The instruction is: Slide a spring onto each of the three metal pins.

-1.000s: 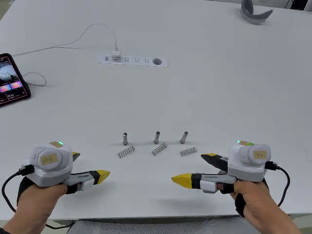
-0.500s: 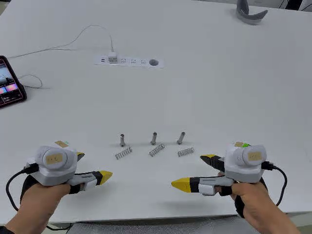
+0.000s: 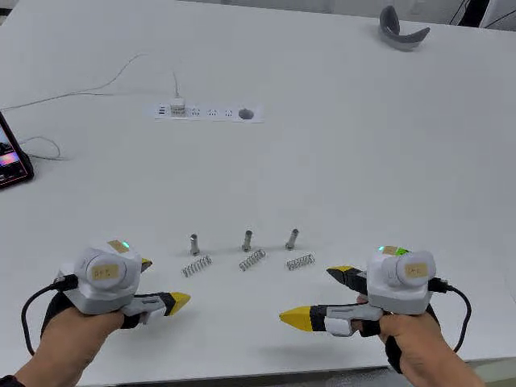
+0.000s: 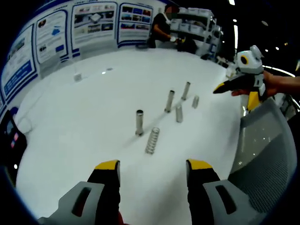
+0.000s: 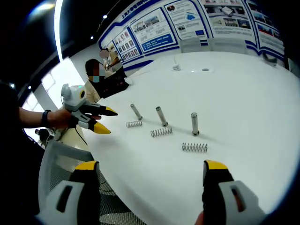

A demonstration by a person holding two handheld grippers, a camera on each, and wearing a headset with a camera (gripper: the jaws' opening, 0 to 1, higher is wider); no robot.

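Steel-grey and bare, the short upright metal left pin (image 3: 194, 243), the middle pin (image 3: 247, 239) and the right pin (image 3: 293, 238) stood in a row on the white tabletop (image 3: 363, 177), and none of them wore a spring. Just on my side of each pin a small silver wire coil lay flat: the left spring (image 3: 196, 266), the middle spring (image 3: 252, 260) and the right spring (image 3: 300, 262). Each lay close beside its own pin but, as far as I could make out, did not touch it. From that I judged the task not yet begun, with all three springs still to be picked up, stood on end and slid down over their pins. My left gripper (image 3: 163, 282), a white body with black jaws tipped in yellow, was near the front edge of the table, off to the left of the row and well short of it. Its jaws were spread wide and nothing was between them. In the left gripper view the left spring and left pin lay straight ahead, beyond the gap between the jaws. My right gripper (image 3: 313, 294), of the same make, was off to the right of the row. Its jaws were just as far apart and held nothing. In the right gripper view the right spring was the nearest piece, ahead of the jaws and clear of both tips.
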